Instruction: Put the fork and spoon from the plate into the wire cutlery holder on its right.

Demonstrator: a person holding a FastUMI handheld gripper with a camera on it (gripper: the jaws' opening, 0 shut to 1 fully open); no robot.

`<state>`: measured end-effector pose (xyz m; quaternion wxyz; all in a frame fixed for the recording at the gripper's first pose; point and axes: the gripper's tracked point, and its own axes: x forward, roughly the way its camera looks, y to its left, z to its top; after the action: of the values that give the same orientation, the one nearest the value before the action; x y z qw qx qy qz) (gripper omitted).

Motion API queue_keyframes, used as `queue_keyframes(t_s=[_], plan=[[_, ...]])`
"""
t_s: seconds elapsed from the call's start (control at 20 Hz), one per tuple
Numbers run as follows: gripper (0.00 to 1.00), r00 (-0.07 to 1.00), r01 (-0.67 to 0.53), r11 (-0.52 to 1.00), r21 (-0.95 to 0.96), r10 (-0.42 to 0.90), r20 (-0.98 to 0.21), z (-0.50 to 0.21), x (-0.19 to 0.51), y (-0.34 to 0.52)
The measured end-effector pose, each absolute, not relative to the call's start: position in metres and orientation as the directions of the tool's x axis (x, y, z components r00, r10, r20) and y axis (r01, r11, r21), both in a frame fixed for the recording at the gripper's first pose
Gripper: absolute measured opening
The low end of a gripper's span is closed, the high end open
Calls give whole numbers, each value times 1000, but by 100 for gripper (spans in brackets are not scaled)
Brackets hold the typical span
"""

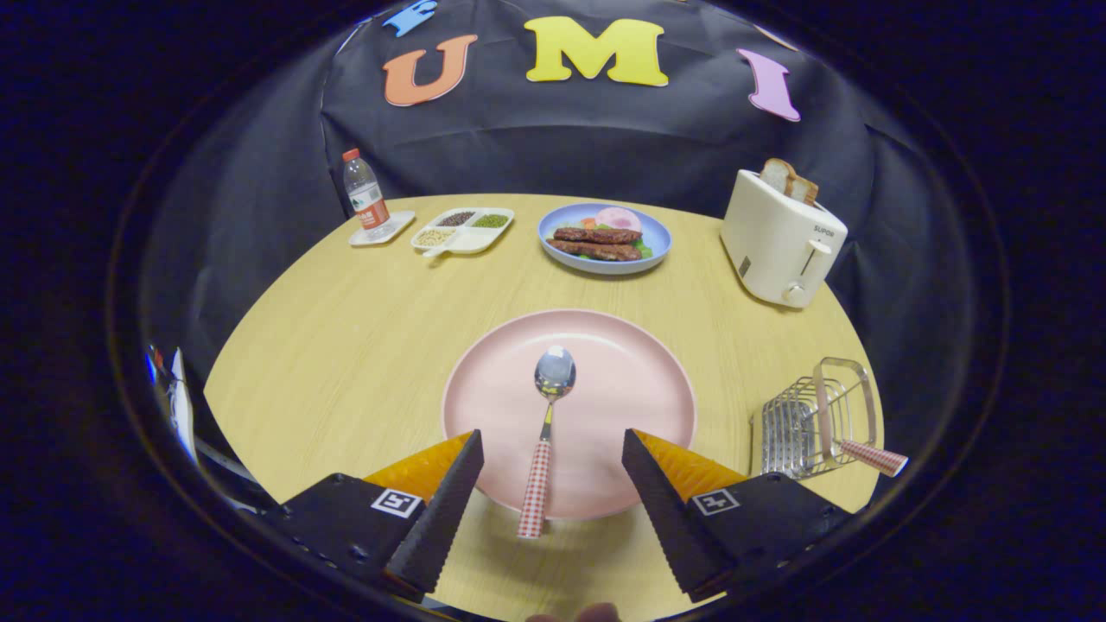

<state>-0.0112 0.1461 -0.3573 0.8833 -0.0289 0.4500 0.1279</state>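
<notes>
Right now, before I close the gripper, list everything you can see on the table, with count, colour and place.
Spoon: one, silver bowl, red-checked handle, lying on the pink plate between the fingers, handle end over the near rim.
Pink plate: one, table centre, just ahead of the fingers.
Wire cutlery holder: one, metal, right of the plate.
Checked handle: one, red-checked, sticking out of the holder; likely the fork.
Blue plate: one, with meat and vegetables, beyond the pink plate.
Toaster: one, cream, bread in the slots, far right.
Divided tray: one, white, holding grains, left of the blue plate.
Water bottle: one, clear, red cap, on a small white tray, far left.
Table: one, light wood.
Gripper: one, open, fingers either side of the spoon handle.
</notes>
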Motion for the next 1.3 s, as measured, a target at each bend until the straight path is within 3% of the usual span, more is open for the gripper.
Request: queue_keyframes(t_s=[0.15,0.25,0.3,0.45,0.7,0.75,0.8,1.3], plan=[[97,537,-227,971,80,193,-821,-373,-13,148],[91,519,-241,967,81,198,-832,-381,-16,151],[79,510,-245,967,76,195,-838,-384,-16,152],[70,492,-244,967,74,189,-850,-398,-13,155],[13,465,-208,974,91,180,-867,-406,-13,152],[13,453,-198,975,103,184,-872,-409,-14,153],[6,452,-182,977,108,181,-874,-405,-13,153],[6,447,-148,976,162,212,-869,-338,1,135]])
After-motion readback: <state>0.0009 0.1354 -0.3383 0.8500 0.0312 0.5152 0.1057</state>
